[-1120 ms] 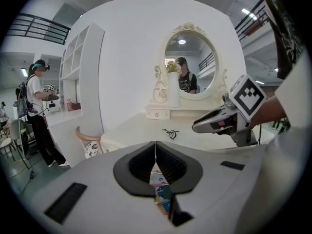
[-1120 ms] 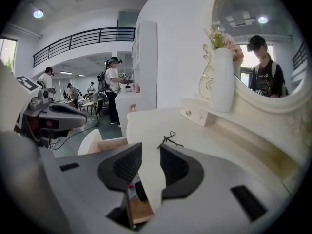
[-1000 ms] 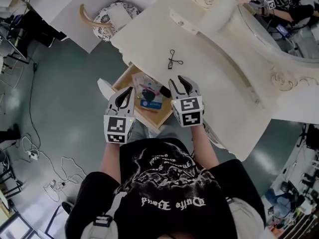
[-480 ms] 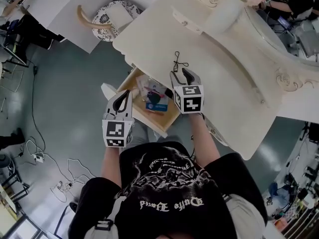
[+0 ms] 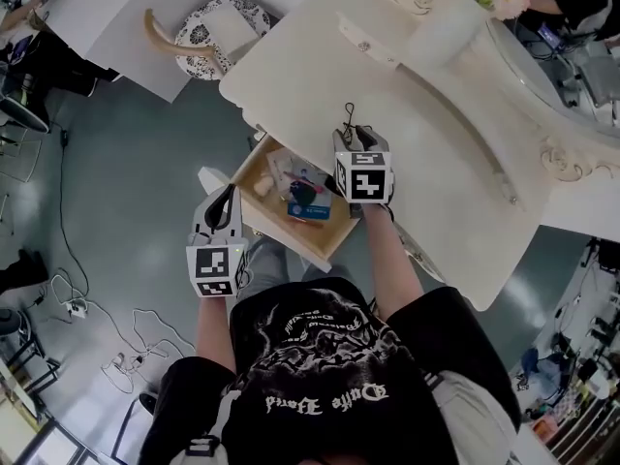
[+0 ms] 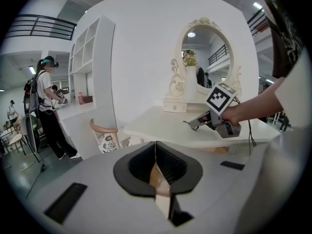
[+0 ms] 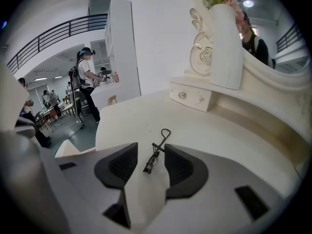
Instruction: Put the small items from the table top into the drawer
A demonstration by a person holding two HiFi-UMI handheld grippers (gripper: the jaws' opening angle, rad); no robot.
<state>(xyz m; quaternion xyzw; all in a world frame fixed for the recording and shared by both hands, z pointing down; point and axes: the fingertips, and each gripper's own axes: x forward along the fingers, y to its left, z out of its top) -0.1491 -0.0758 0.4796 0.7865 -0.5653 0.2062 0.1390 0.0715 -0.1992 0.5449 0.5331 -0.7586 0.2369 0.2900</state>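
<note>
A thin black eyelash curler [image 5: 347, 116] [image 7: 157, 147] lies on the cream dressing table [image 5: 436, 163]. My right gripper [image 5: 355, 134] [image 7: 149, 156] reaches over the table, open. Its jaws have just been opening, and the curler's near end lies between the fingers with neither pad pressing on it. The wooden drawer [image 5: 254, 168] stands pulled out below the table's edge and holds several small items, among them a blue one [image 5: 308, 209]. My left gripper [image 5: 225, 196] [image 6: 156, 147] hangs left of the drawer, shut and holding nothing.
A chair with a patterned seat [image 5: 208, 27] stands beyond the table's left corner. A vase of flowers [image 5: 455, 13] and a small drawer box [image 7: 192, 97] sit at the back by the mirror. Grey floor with cables lies to the left.
My right gripper went from above the drawer forward over the table top to the curler. My left gripper drew back and left, away from the drawer.
</note>
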